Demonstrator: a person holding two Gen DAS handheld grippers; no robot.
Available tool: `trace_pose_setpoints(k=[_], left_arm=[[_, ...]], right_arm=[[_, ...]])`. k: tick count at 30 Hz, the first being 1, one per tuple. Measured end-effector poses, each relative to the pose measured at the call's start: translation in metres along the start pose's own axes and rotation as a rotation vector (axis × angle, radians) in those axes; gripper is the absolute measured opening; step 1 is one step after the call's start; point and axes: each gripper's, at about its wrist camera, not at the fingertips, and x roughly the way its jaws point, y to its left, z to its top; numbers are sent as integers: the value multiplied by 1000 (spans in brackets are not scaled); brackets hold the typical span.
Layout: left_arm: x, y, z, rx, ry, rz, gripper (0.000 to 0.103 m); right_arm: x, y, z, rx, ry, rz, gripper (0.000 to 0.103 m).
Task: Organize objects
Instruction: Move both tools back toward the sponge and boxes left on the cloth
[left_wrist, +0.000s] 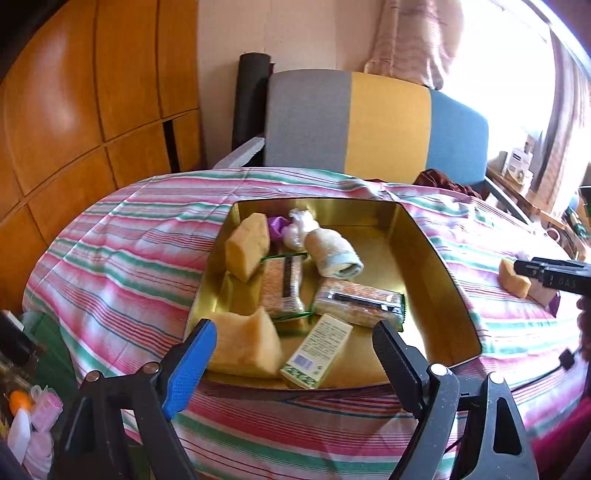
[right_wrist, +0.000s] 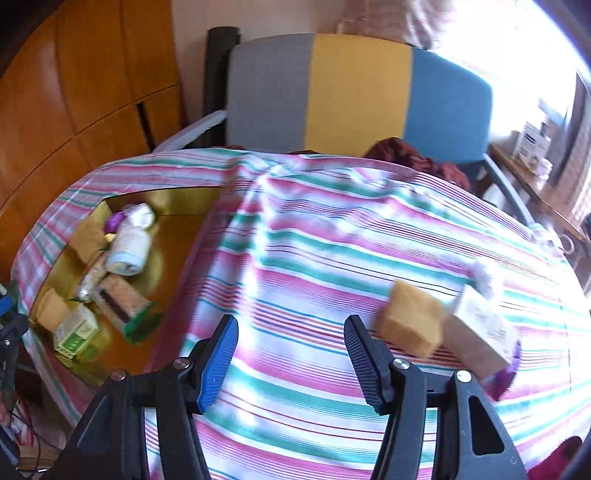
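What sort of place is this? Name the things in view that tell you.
Probably a room in a home: a table under a striped cloth, a fabric chair in grey, yellow and blue, wooden cabinet doors, and a curtained window.

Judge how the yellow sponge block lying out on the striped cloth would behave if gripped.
The yellow sponge block looks porous and soft, so it would probably squash and weigh little. Its flat faces suggest no rolling. On the loose striped cloth it may slide when nudged.
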Motion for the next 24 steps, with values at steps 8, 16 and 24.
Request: trace_pose_setpoints(k=[8,16,24], left_arm=[[4,-31,7,82,16,-62,87],[13,-66,16,129,35,-124,87],[29,-107,21,180,94,-215,87]], right_arm=[[-8,-100,-13,172,-30,-183,61],[-17,-187,-44,559,-51,-281,61],[-42,-238,-78,863,-103,-303,61]])
